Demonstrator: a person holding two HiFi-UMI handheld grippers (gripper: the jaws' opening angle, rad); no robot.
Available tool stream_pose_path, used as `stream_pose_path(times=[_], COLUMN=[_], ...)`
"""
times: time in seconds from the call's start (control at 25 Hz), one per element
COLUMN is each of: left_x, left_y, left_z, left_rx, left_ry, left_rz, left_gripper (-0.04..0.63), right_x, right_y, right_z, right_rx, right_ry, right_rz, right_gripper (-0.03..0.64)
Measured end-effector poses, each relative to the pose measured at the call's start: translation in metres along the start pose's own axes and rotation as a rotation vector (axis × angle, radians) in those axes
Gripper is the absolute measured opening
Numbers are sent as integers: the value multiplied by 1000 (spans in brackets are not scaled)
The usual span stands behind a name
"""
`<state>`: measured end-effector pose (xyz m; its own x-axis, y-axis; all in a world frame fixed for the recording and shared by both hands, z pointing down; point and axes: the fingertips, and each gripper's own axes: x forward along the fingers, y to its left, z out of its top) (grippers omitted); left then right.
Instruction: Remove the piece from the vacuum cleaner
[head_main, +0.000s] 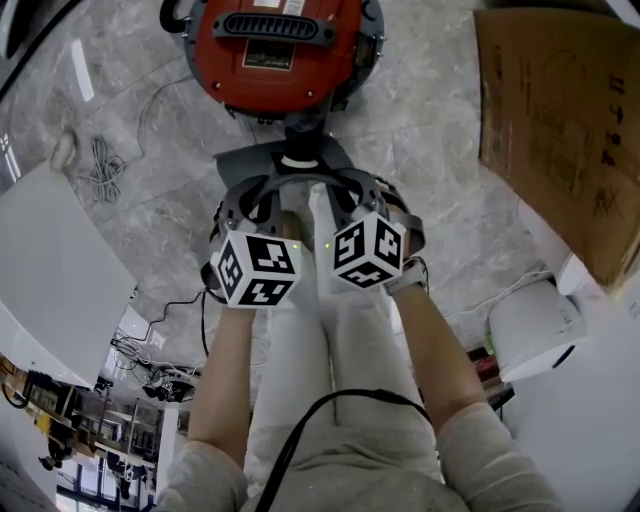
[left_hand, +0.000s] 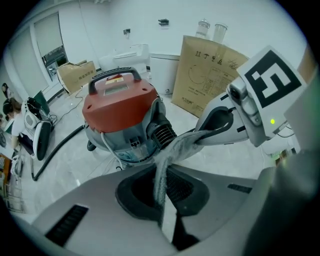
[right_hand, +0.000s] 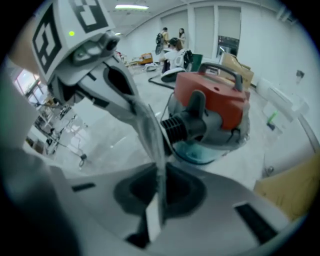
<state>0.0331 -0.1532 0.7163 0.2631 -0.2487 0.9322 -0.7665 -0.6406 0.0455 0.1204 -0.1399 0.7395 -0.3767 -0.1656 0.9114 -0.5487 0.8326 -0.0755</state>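
Overhead, red vacuum cleaner (head_main: 280, 50) on floor just beyond left gripper (head_main: 262, 178) and right gripper (head_main: 338, 178), left gripper view, jaws pinching grey strip (left_hand: 172, 152) near the vacuum, right gripper view, jaws pinching same strip.

vacuum cleaner (head_main: 275, 50): red, upright on floor | piece (left_hand: 179, 148): grey strip (taut)
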Motion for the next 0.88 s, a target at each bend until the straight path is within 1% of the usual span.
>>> stream_pose_path(times=[0.08,0.16,0.36,0.52,0.6,0.68,0.72,0.88], left_x=[1,6,25,38,39,33,28,9], left_y=[0,0,3,3,1,0,0,-4], left_z=[-2,-6,-22,-28,-29,-28,-26,-17], left_rx=[7,-6,-40,-79,-105,-122,-119,-60], left_ry=[-1,2,36,43,44,38,29,-15], left_rz=[1,-6,-28,-46,-60,-60,-54,-17], left_gripper=[35,35,35,35,35,34,34,34], right_x=[3,-1,-20,-26,-25,-21,-19,-7], right_y=[3,4,6,9,11,12,11,7], right_z=[-1,0,17,27,25,19,15,0], right_rx=[31,23,-87,-180,-202,-168,-141,-76], right_ry=[8,4,-34,-37,-30,-25,-19,15], right_rz=[17,7,-60,-87,-90,-70,-57,-31], right_gripper=[26,26,26,26,26,26,26,26])
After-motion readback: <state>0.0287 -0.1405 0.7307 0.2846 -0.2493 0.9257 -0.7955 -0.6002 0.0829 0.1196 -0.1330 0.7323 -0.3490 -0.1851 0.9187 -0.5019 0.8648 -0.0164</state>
